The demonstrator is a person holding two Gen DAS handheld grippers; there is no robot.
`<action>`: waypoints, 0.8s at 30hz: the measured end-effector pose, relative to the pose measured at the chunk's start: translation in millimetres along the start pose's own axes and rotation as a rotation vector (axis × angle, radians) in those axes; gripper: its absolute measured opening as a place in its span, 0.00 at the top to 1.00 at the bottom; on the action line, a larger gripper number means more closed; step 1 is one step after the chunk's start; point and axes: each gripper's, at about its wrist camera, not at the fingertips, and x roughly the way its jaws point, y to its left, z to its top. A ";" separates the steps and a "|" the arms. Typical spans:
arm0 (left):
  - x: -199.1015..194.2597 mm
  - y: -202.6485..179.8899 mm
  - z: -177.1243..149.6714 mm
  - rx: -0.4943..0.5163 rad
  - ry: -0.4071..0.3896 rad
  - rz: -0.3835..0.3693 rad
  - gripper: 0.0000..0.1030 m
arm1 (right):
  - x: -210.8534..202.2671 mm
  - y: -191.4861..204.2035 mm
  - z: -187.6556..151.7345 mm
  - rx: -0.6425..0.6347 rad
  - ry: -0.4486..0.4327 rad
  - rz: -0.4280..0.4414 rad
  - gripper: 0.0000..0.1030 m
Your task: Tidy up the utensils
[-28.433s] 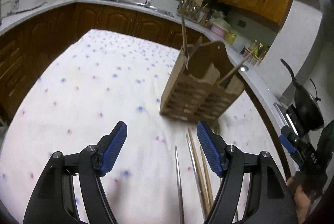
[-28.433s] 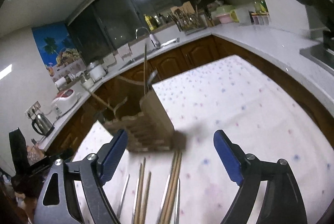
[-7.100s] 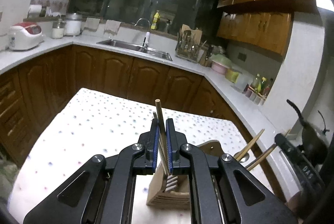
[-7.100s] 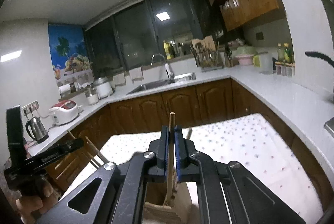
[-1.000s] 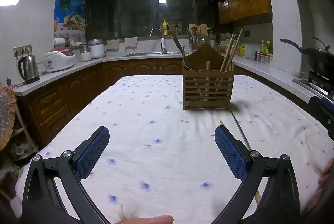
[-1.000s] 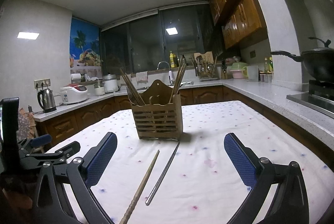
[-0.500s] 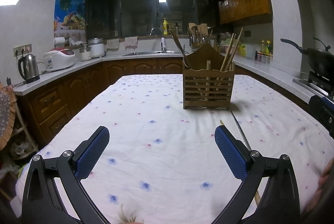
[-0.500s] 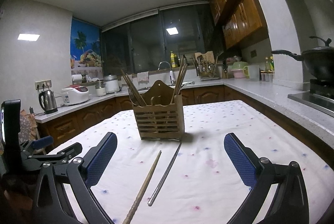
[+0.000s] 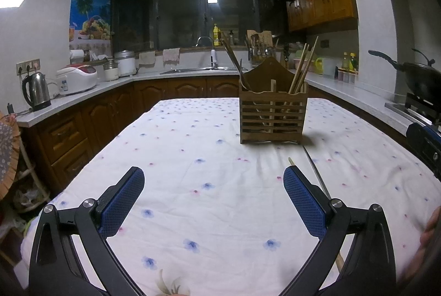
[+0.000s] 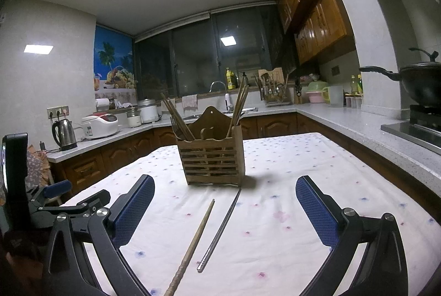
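two loose chopsticks lie on the worktop (image 10: 289, 180), which wears a white cloth dotted with small flowers: a wooden chopstick (image 10: 193, 243) and a metal chopstick (image 10: 220, 227), just before the slatted wooden holder (image 10: 212, 160) with more sticks upright inside. dark cabinets, sink and kettle (image 10: 64, 134) ring the kitchen. left hand-held gripper (image 9: 213, 185) and right hand-held gripper (image 10: 224, 195) gape wide, empty. no readable writing.

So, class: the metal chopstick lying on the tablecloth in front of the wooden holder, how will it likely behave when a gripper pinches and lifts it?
The metal chopstick looks thin and smooth, so it may slip between pads. It appears rigid, unlikely to bend. Pinched near one end, it would probably tilt.
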 end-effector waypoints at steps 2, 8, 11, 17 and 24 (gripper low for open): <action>0.0 -0.3 0.1 0.001 0.000 0.000 0.00 | 0.1 0.2 0.0 0.000 0.001 0.000 0.00; 0.5 -0.2 -0.1 -0.004 0.005 -0.007 0.00 | 0.1 1.8 0.2 0.002 0.000 0.000 0.00; 0.8 -0.6 -0.8 -0.001 0.007 -0.009 0.00 | 0.1 0.5 0.1 0.001 0.001 -0.001 0.00; 1.0 -0.6 -0.6 0.001 0.008 -0.009 0.00 | 0.2 1.9 0.2 0.001 0.001 -0.001 0.00; 2.0 0.1 -0.1 0.001 0.011 -0.014 0.00 | -0.1 1.8 0.5 0.003 0.002 -0.001 0.00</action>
